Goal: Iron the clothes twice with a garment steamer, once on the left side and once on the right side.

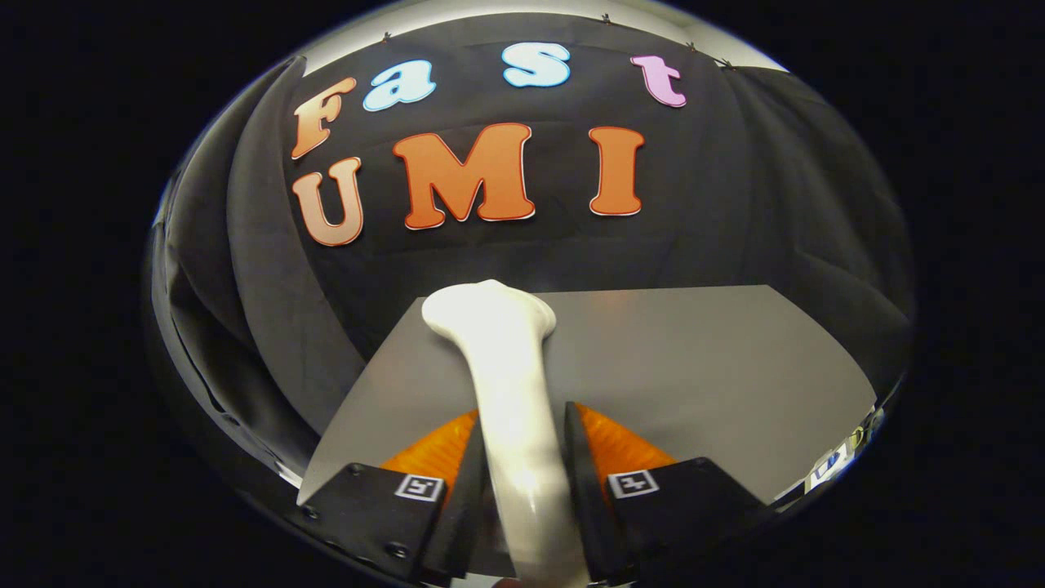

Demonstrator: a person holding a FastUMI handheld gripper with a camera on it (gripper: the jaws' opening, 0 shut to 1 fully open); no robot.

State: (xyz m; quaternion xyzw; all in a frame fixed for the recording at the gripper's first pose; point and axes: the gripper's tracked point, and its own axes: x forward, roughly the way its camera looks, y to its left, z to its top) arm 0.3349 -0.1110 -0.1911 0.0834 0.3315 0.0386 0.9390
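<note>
Between your fingers: garment steamer [514,392], pale handle clamped on both sides by the gripper [522,482], head reaching forward and up beyond the tips. Beneath and ahead: grey table [694,359], bare surface, nothing lying in the steamer's path. Beyond the far edge: black cloth wall [735,237], draped in folds. Clothes: none that you can make out. Step judged: steamer in hand, pass not begun. Next: you bring the head onto the garment's left side.
</note>
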